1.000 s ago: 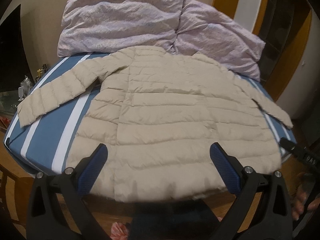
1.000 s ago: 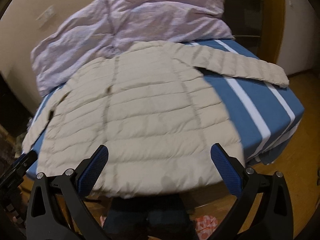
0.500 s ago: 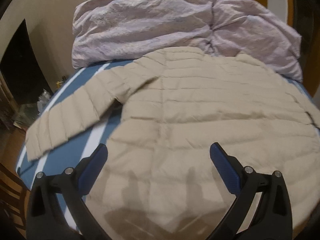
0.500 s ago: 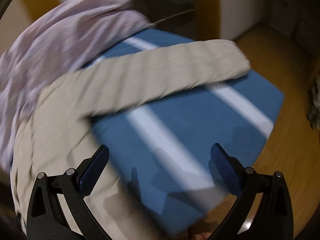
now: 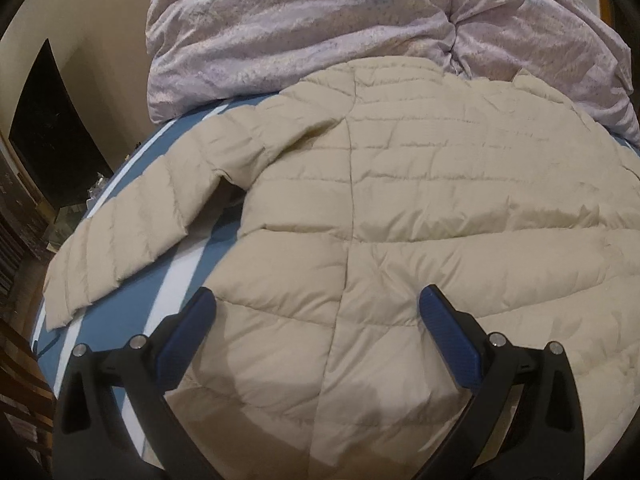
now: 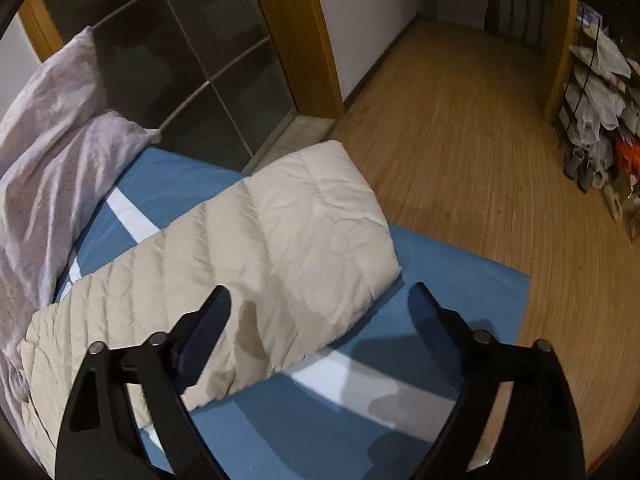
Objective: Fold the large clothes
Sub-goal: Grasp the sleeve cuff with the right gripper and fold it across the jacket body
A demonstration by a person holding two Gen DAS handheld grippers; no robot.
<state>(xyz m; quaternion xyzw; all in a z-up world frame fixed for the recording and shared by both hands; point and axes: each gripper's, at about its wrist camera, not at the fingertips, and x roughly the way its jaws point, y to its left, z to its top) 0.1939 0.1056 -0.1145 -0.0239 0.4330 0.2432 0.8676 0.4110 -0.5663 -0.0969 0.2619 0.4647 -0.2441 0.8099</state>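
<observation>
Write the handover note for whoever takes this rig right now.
Left tool: open, empty, over the body of the beige puffer jacket.
Right tool: open, empty, over the jacket's right sleeve near its cuff.
Jacket lies spread flat on the blue striped bed, both sleeves out; lilac duvet bunched beyond the collar.
Done: jacket laid out. No fold made.
Left: likely sleeves in first, then fold the body.

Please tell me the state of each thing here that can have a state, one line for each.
Jacket: spread flat on the bed, not yet folded.
Right sleeve: stretched out flat.
Left sleeve: stretched out flat.
Blanket: crumpled in a heap.
Left hand-held gripper: open, empty.
Right hand-held gripper: open, empty.
</observation>
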